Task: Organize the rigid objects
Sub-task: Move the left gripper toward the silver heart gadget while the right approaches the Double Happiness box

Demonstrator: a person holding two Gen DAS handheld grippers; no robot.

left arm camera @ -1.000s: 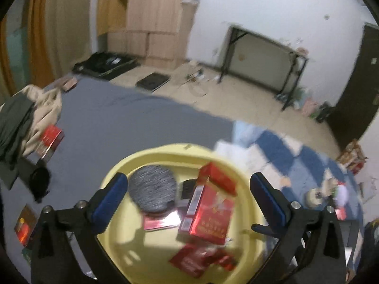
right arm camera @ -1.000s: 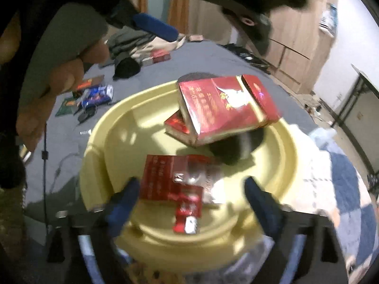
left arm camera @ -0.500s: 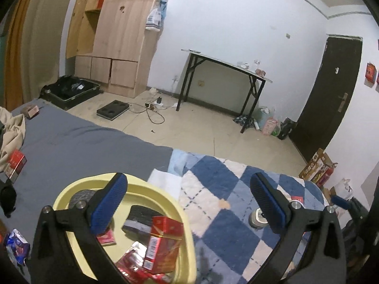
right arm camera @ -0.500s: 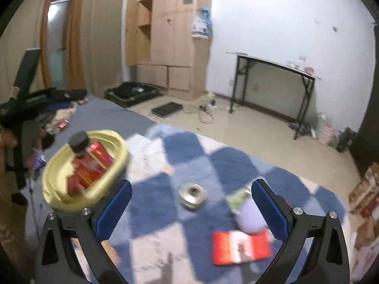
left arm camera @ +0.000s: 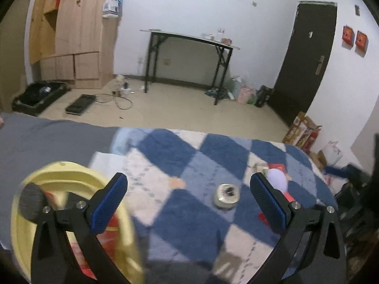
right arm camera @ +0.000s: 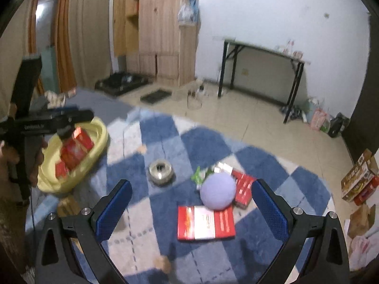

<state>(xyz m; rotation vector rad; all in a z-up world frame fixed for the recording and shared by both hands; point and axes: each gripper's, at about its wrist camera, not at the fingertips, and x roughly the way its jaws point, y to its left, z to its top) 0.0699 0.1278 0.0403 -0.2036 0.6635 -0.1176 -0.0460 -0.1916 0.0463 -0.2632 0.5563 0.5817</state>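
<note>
My right gripper [right arm camera: 191, 210] stands open over the blue checked blanket, nothing between its pads. Just ahead of it lie a flat red box [right arm camera: 206, 222], a lavender ball [right arm camera: 218, 191] and a smaller red pack [right arm camera: 244, 187]. A round metal tin [right arm camera: 161, 171] sits further left. The yellow basin [right arm camera: 99, 127] at far left holds red packs [right arm camera: 75, 146]. My left gripper [left arm camera: 188, 203] is open too and empty, with the basin [left arm camera: 71, 172] at its lower left, the tin [left arm camera: 227, 195] ahead and the ball [left arm camera: 277, 179] by its right finger.
A hand [right arm camera: 4, 151] holds the left gripper [right arm camera: 80, 116] beside the basin. A green and white wrapper [right arm camera: 203, 172] lies behind the ball. Beyond the blanket are tiled floor, a black-legged table [right arm camera: 260, 47], a wooden cabinet [right arm camera: 161, 35] and cardboard boxes [right arm camera: 360, 177].
The right gripper has pulled back from the basin and swung right, over the red box and ball. The left gripper has turned right, so the basin slid to its lower left.
</note>
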